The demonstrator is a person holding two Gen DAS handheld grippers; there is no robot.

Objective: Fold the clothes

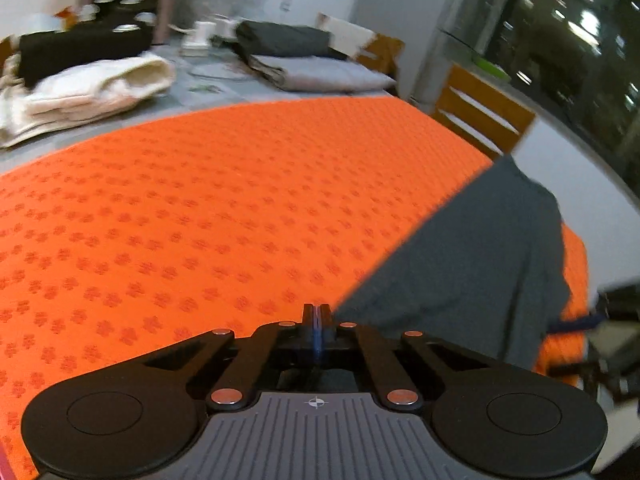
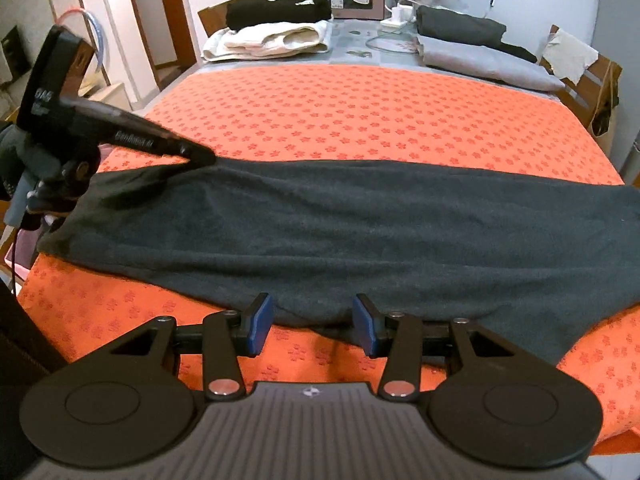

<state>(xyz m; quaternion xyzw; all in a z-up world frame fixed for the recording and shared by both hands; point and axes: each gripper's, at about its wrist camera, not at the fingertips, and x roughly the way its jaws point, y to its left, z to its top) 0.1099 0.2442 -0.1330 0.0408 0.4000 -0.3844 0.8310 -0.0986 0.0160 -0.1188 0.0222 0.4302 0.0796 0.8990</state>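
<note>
A dark grey garment lies spread lengthwise across the orange flower-patterned cloth that covers the table. In the right wrist view my left gripper is at the garment's far left corner, and the cloth rises in a small tent up to its tip. The left wrist view shows that gripper with its jaws together at the edge of the garment. My right gripper stands open at the near edge. A bulge of the hem lies between its blue pads, which do not press on it.
At the table's back stand folded piles: cream and black on the left, grey and dark on the right. A white power strip with a cable lies between them. Wooden chairs flank the right side.
</note>
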